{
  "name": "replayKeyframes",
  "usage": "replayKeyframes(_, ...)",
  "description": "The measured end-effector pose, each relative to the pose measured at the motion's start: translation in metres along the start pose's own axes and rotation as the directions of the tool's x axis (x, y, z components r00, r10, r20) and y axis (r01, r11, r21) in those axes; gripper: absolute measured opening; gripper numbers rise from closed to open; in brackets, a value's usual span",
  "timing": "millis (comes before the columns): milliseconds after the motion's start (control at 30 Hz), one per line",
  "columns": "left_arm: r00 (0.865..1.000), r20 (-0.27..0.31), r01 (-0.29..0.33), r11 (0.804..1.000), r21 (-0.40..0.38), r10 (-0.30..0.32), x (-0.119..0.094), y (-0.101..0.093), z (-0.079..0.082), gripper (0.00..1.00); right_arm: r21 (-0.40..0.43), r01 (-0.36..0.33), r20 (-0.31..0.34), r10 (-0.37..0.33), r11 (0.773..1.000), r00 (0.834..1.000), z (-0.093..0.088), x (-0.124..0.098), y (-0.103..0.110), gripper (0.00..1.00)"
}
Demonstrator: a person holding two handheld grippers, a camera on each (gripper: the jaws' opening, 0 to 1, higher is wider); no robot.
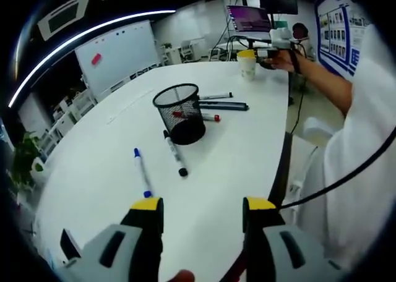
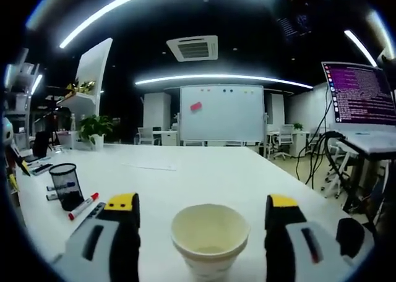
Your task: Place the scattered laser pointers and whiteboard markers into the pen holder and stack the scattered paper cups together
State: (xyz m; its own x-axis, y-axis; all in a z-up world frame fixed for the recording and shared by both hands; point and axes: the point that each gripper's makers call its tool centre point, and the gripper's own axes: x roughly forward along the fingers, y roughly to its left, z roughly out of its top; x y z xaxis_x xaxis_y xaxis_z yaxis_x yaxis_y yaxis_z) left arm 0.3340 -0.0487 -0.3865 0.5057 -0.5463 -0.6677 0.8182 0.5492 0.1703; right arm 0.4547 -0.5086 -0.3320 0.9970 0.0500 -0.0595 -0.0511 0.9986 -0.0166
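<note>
I see big white table [image 1: 111,170]. On it: black mesh pen cup [image 1: 179,114], blue pen [image 1: 142,172] and black pen [image 1: 174,153] near it, more pens [image 1: 224,106] behind. Paper cup [image 1: 247,64] far off.

1. The lower part of the paper cup [image 2: 210,240] is cut off by the bottom edge of the right gripper view.
2. The contents of the mesh pen holder [image 1: 179,113] are only partly made out through the mesh; a red-tipped item is glimpsed, its kind not told.
3. The far paper cup [image 1: 247,64] in the left gripper view is too small for contact with the right gripper [image 1: 267,47] to be judged.
4. The markers beside the pen holder in the right gripper view are partly hidden behind it.
</note>
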Motion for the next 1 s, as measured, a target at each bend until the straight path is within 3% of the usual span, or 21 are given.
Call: replayKeyframes(1000, 1.0, 0.015, -0.001, 1.0, -0.004, 0.001, 0.001, 0.003, -0.001, 0.52, 0.015, 0.01, 0.013, -0.01, 1.0, 1.0, 0.011, -0.005, 0.006, 0.74)
